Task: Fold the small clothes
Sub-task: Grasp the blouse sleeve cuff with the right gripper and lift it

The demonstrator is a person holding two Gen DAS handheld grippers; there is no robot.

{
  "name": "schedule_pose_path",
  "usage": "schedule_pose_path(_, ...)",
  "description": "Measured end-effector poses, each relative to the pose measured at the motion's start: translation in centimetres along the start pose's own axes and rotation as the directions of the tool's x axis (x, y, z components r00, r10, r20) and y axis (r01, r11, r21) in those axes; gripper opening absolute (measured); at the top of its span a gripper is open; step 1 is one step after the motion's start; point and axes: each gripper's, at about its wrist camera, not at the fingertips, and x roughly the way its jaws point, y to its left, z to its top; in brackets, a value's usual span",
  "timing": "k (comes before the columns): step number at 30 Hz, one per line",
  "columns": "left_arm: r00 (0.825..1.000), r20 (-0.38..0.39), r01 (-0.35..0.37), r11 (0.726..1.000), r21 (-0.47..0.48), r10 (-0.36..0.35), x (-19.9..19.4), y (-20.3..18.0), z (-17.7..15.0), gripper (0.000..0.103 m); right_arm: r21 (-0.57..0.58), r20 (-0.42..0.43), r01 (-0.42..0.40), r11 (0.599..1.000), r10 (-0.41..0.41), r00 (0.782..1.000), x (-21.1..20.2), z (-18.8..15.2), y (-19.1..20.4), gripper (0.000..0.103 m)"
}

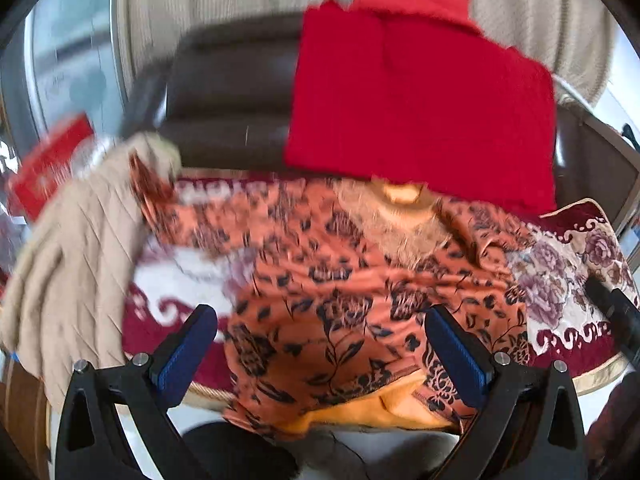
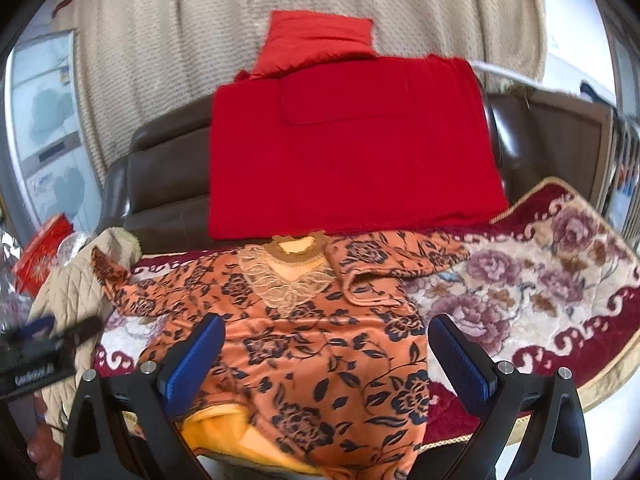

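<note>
An orange top with a dark flower print (image 1: 328, 304) (image 2: 320, 344) lies spread on a floral cloth, neckline away from me, its yellow lining showing at the near hem. Its right sleeve is folded in across the chest; the left sleeve reaches toward a beige jacket. My left gripper (image 1: 320, 356) hovers open over the lower part of the top, with nothing between its blue pads. My right gripper (image 2: 326, 360) also stands open above the lower body of the top, holding nothing. The left gripper's body (image 2: 36, 356) shows at the left edge of the right wrist view.
A folded red garment (image 1: 420, 112) (image 2: 352, 148) lies behind the top on a brown leather seat (image 2: 160, 184). A beige quilted jacket (image 1: 76, 264) (image 2: 76, 284) sits at the left. The maroon floral cloth (image 2: 540, 272) covers the surface. A red box (image 2: 42, 248) stands far left.
</note>
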Motion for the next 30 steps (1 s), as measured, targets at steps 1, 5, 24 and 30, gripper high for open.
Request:
schedule_pose_path(1, 1.0, -0.017, -0.014, 1.0, -0.016, 0.014, 1.0, 0.2, 0.0, 0.103, 0.024, -0.013, -0.003, 1.0, 0.003, 1.0, 0.9, 0.2, -1.3, 0.103)
schedule_pose_path(5, 0.996, -0.002, -0.084, 0.996, -0.038, 0.084, 3.8, 0.7, 0.1, 0.103, 0.178, -0.056, -0.022, 0.984, 0.033, 0.998, 5.8, 1.3, -8.4, 0.103)
schedule_pose_path(24, 0.985, 0.024, -0.174, 0.984, 0.04, 0.173, 9.9, 1.5, 1.5, 0.103, 0.798, -0.107, -0.088, 0.596, 0.284, 0.953, 31.7, 2.5, -25.3, 0.075)
schedule_pose_path(30, 0.984, 0.028, -0.179, 0.983, 0.043, 0.178, 10.2, 2.0, 1.6, 0.103, 0.832, -0.087, -0.075, 0.549, 0.264, 0.961, 34.2, 2.6, -26.1, 0.022)
